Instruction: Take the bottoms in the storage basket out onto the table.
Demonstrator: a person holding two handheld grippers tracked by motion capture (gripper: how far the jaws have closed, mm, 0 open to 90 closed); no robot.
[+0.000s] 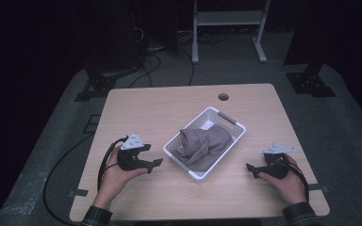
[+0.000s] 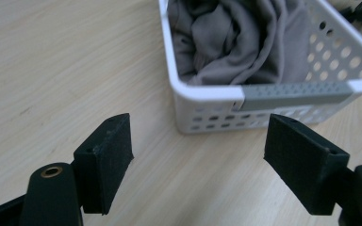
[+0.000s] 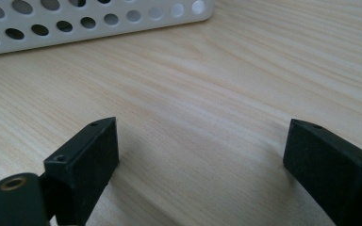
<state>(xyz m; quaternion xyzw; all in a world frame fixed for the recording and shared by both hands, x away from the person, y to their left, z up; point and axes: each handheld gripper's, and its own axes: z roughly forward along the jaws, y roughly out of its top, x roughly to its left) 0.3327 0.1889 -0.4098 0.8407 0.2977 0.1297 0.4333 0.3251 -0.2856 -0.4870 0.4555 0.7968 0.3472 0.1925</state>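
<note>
The left claw point(image 1: 153, 163) is held off the wooden surface point(image 1: 136, 108) with its jaws spread and nothing between them, aimed at the near short end of the white perforated basket point(image 1: 230, 141) just ahead of it; that pose suits a reach for the grey cloth point(image 1: 206, 146) bundled inside, which sits heaped above the rim toward the end nearest this claw. The right claw point(image 1: 250, 169) lies low beside the surface on the basket's other side, its jaws likewise spread and empty, and its resting posture suggests it is waiting rather than working. The basket stands between the two claws, turned at an angle to the surface's edges, which leaves one corner toward each hand. The left gripper view adds what the high view cannot: the grey plastic handle strip point(image 2: 294, 91) set into the basket's rim directly ahead of the jaws, and the folds of the cloth point(image 2: 231, 37) crumpled behind it. The right gripper view gives the row of round holes in the basket wall point(image 3: 75, 21) beyond its jaws and bare wood grain between them, confirming that this claw is well apart from the cloth.
</note>
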